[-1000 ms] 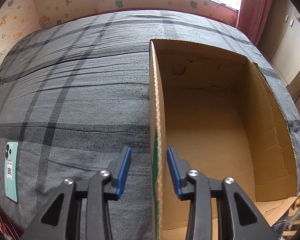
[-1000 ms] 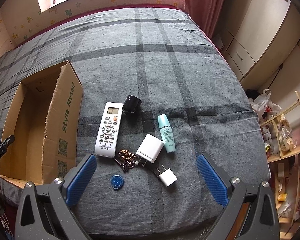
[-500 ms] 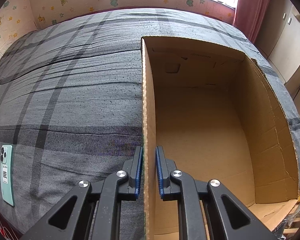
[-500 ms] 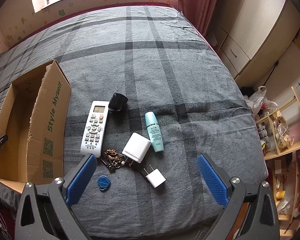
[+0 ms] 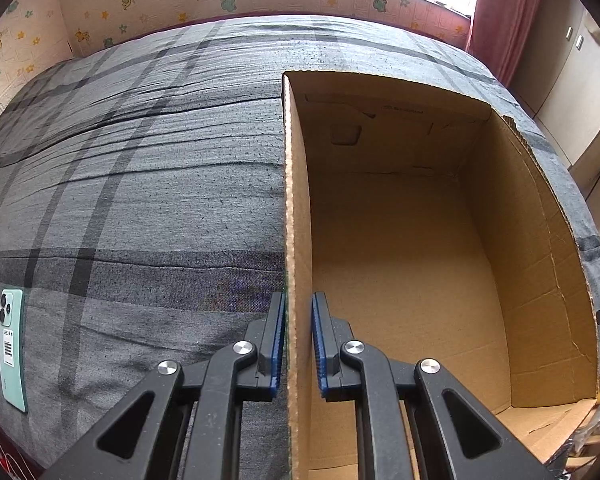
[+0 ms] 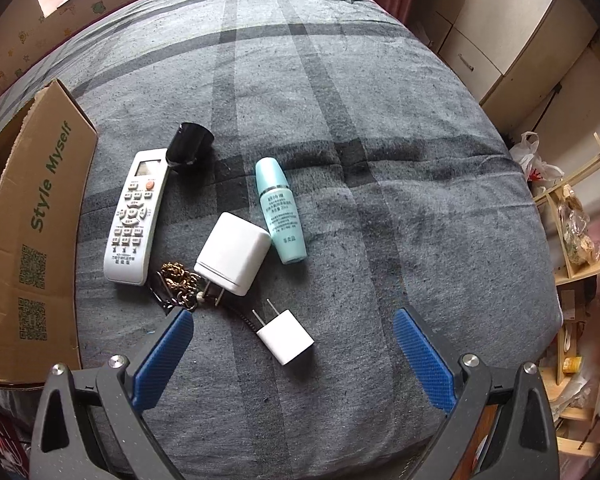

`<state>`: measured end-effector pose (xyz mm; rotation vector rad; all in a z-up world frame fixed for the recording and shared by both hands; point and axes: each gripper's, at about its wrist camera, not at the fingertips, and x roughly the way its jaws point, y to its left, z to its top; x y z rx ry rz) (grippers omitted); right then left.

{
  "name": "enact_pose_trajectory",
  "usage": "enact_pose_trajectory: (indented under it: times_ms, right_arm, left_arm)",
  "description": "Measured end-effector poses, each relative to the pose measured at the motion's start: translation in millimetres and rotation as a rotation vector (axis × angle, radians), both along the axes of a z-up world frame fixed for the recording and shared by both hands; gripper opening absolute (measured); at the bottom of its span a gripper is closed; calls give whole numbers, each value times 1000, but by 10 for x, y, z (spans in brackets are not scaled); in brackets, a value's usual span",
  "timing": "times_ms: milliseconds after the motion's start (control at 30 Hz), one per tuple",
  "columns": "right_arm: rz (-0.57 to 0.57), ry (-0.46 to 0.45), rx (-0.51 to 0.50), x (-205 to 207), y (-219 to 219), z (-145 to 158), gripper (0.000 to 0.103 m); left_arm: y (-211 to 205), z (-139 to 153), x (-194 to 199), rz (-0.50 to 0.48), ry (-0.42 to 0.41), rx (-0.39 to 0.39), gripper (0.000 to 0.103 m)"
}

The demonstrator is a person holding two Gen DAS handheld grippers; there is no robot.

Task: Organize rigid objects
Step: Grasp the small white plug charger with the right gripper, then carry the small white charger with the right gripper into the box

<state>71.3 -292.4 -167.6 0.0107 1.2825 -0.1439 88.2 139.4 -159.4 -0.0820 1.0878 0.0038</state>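
Observation:
My left gripper [image 5: 298, 344] is shut on the left wall of an empty cardboard box [image 5: 297, 208] lying on the grey plaid bed; one pad is outside the wall, one inside. My right gripper [image 6: 292, 354] hangs wide open above a cluster of small things: a small white plug [image 6: 285, 336] sits between its fingers, with a larger white charger [image 6: 233, 254], a teal bottle [image 6: 280, 210], a white remote [image 6: 136, 216], a black cap [image 6: 189, 145] and a brown bead chain [image 6: 178, 276] beyond. The box [image 6: 36, 232] stands left of them.
A mint-green phone [image 5: 11, 344] lies on the bed at the far left, beside a dark flat object at the frame edge. Wooden shelves [image 6: 580, 248] and pale cabinets [image 6: 508, 28] stand past the bed's right edge. A curtain [image 5: 500, 20] hangs by the window.
The left gripper closed from open onto the box wall. The right gripper dropped lower toward the cluster, so the objects look larger and the blue disc has gone out of sight.

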Motion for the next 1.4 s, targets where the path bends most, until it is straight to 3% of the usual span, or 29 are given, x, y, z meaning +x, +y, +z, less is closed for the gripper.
enact_pose_trajectory:
  times_ms: [267,567,667,700,733,967,1400]
  right_arm:
    - [-40,46,30,-41,-150,-393,102]
    - [-42,39,34,-68,-195,-465,91]
    - [-26,51,49,-93,-156,-479,70]
    - [-20,58,62,-97,-140,-493,51]
    - [-16,63,78,-106,-119,-510,41]
    - [-29,64,86,-123,-88,-440,41]
    - [1,34,79,-55,-7,7,41]
  left_arm:
    - [-14,-10,11,-3,4,10,14]
    - [-32,-20,15,-8,11,25,14]
    - [-36,-26,17,-7,13,27,14]
    - [-36,-27,17,-6,12,27,14]
    - [-39,-26,17,-7,12,27,14]
    - [-57,-28,14,-9,14,35,14]
    - [-69,-36,16,-17,19,44,14]
